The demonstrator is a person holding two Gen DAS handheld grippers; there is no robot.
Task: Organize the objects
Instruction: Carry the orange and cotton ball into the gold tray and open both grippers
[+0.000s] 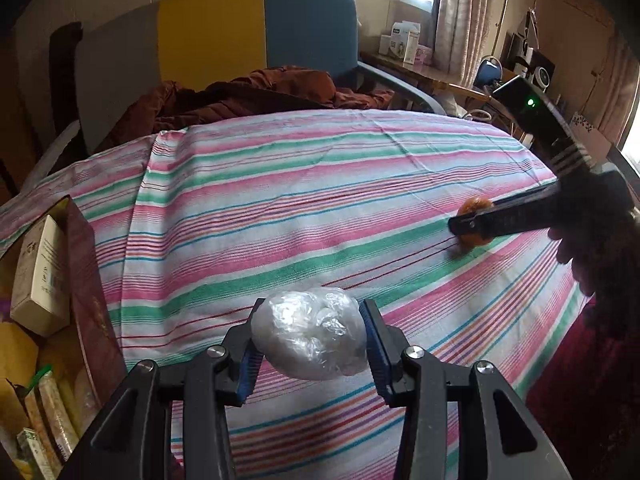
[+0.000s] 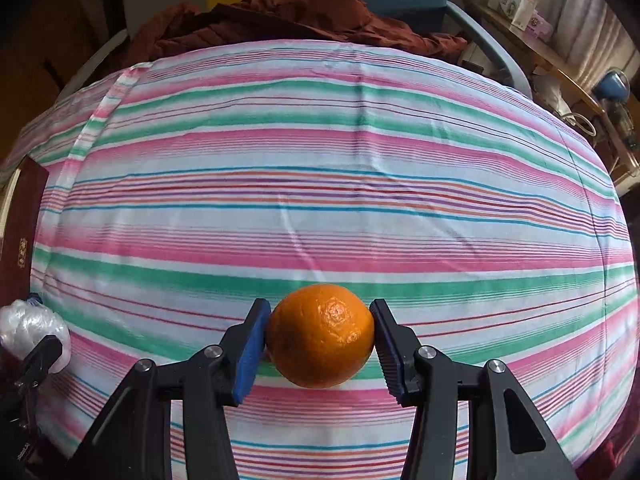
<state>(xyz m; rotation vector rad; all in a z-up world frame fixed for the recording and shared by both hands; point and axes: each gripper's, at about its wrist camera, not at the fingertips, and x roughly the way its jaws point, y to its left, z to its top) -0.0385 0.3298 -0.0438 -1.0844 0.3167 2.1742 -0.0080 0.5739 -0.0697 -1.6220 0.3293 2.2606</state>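
Observation:
My left gripper (image 1: 312,332) is shut on a crumpled clear plastic bag (image 1: 312,336), squeezed between its blue pads over the striped sheet (image 1: 280,208). My right gripper (image 2: 320,336) is shut on an orange (image 2: 320,336), both pads touching its sides. In the left wrist view the orange (image 1: 472,206) peeks out behind the right gripper's dark fingers (image 1: 500,222) at the far right, low over the sheet. In the right wrist view the plastic bag (image 2: 28,328) shows at the far left edge with part of the left gripper below it.
A dark red box (image 1: 88,288) stands at the left edge of the bed, holding a cream carton (image 1: 40,276) and several packets. A brown garment (image 1: 248,96) lies at the head of the bed. A cluttered desk (image 1: 432,72) stands at the back right.

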